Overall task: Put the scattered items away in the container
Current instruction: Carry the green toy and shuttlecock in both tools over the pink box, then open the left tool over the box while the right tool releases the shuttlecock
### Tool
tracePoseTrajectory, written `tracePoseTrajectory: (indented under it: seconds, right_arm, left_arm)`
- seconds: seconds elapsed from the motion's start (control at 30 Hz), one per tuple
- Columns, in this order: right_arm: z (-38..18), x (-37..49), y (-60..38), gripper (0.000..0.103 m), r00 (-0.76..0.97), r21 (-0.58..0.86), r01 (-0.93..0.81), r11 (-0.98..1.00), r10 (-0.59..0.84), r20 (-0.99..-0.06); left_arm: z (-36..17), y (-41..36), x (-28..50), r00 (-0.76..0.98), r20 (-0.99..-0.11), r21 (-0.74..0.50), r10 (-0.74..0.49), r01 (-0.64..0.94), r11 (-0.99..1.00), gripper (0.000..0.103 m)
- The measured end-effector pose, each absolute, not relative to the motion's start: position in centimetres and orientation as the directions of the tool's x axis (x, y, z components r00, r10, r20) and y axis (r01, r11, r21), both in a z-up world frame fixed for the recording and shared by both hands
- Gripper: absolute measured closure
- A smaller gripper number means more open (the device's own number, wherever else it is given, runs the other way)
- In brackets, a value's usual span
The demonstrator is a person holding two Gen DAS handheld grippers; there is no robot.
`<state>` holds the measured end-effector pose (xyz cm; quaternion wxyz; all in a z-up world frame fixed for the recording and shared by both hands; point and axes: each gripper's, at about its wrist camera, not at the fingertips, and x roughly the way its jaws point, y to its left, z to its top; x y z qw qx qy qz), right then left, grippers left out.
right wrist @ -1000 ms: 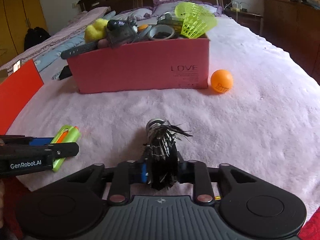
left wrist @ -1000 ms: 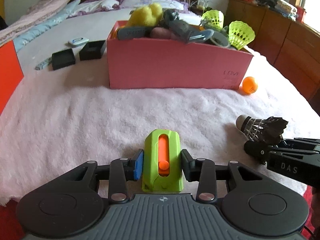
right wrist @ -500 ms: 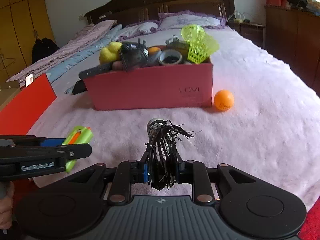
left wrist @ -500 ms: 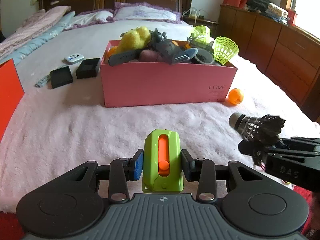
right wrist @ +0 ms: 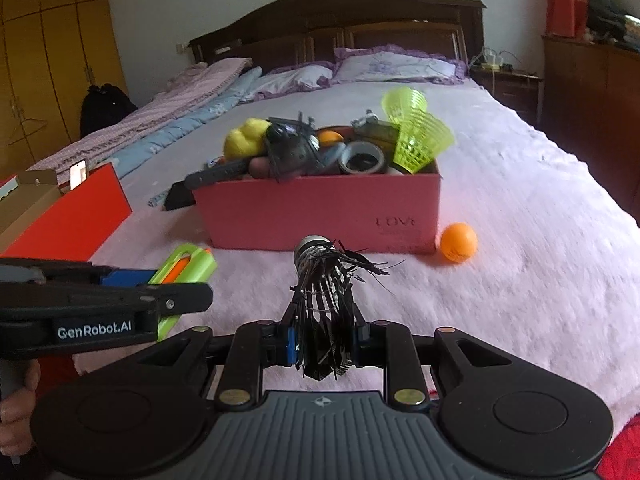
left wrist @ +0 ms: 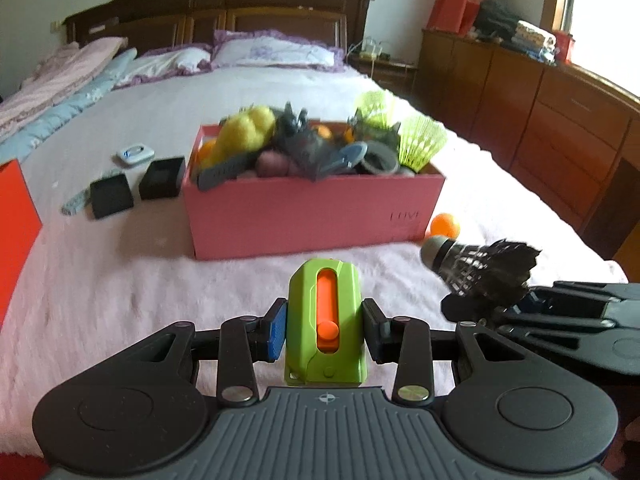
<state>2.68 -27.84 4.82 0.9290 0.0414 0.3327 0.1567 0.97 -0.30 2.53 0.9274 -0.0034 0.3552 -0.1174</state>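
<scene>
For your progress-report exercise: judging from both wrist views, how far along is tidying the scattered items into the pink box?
Done: the pink box is already heaped with items. In hand: the left hand-held gripper clamps a green toy, the right hand-held gripper a black shuttlecock, both short of the box. Left: the orange ball beside it and two black boxes on the bed.

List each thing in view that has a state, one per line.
left gripper: shut on the green toy
green toy: held off the bed
right gripper: shut on the black shuttlecock
black shuttlecock: held, cork forward
pink box: open, heaped full
orange ball: loose on the blanket beside the box
</scene>
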Motion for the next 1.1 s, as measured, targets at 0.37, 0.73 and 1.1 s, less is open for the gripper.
tracePoseTrajectory:
  seconds: [0.37,0.73,1.1]
  right_arm:
    - [6.0,4.5,-27.9,0.078,0.746,0.187,-0.273,0.943,0.331,-0.578]
    - [7.4,8.1,-27.2,0.078,0.764,0.177,-0.304,0.936,0.350,-0.541]
    - [9.3,15.7,-26.2,0.078,0.796,0.157,-0.298,0.942,0.336,-0.504]
  left_arm:
    - [3.9,-0.5,3.4,0.742,-0.636,-0.076,-0.212,0.213,0.974,0.063]
    - [6.3,-0.3,7.3,0.783,-0.582,-0.080,-0.217,0.211,0.974,0.063]
    - [8.7,-0.9,15.6,0.798,-0.569,-0.035,-0.198,0.217,0.975,0.063]
